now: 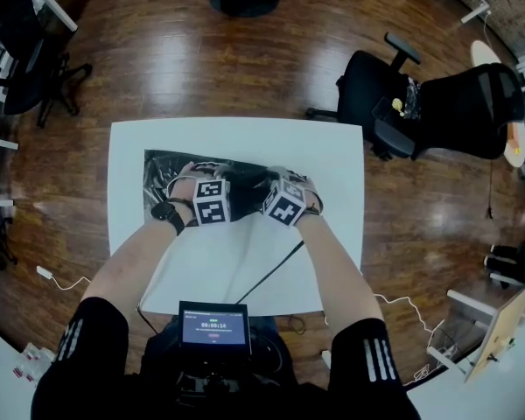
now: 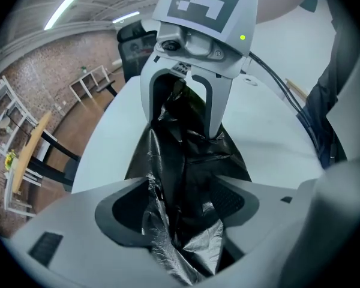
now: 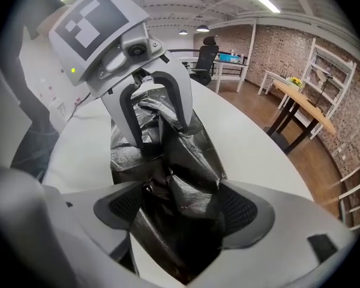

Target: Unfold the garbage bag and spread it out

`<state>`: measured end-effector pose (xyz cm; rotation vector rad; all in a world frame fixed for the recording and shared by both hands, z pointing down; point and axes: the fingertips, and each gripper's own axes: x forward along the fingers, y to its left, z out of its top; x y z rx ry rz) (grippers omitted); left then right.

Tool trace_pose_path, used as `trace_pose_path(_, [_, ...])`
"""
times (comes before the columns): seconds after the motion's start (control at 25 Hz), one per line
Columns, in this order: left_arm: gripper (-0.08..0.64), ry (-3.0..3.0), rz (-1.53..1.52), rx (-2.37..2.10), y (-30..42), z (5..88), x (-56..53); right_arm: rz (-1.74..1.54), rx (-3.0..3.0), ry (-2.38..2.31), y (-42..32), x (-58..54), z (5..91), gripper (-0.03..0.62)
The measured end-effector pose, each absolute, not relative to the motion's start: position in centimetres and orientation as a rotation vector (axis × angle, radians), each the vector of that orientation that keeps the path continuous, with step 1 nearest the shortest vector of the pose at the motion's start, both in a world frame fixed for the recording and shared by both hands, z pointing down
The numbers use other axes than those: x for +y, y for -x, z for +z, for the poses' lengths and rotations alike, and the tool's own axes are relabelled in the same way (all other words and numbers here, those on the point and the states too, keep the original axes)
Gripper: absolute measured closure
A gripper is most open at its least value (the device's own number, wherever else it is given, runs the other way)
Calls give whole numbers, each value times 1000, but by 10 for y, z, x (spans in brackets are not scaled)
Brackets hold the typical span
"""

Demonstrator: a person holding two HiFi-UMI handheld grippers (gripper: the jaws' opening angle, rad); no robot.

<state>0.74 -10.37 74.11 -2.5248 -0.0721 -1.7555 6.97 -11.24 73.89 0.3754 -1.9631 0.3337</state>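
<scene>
Wood flooring (image 1: 201, 59) and a black office chair (image 1: 437, 103) surround the white surface (image 1: 332, 147), where the crumpled black garbage bag (image 1: 171, 169) lies bunched between the parted jaws of the left hand-held gripper (image 2: 180, 204) and the right hand-held gripper (image 3: 183, 207).

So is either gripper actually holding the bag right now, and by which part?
Nothing looks gripped. The left gripper and the right gripper both stand open, with bunched film of the garbage bag lying loose between their jaws.
</scene>
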Motion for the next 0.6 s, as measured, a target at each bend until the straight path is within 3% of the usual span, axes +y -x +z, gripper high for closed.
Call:
trace_pose_path(0.36, [218, 2588, -1794, -129, -5, 736, -104, 368, -2007, -383, -68, -116, 739, 146])
trace_pose_path(0.6, [221, 2699, -1595, -3, -37, 688, -127, 347, -2104, -468, -63, -125, 706, 147])
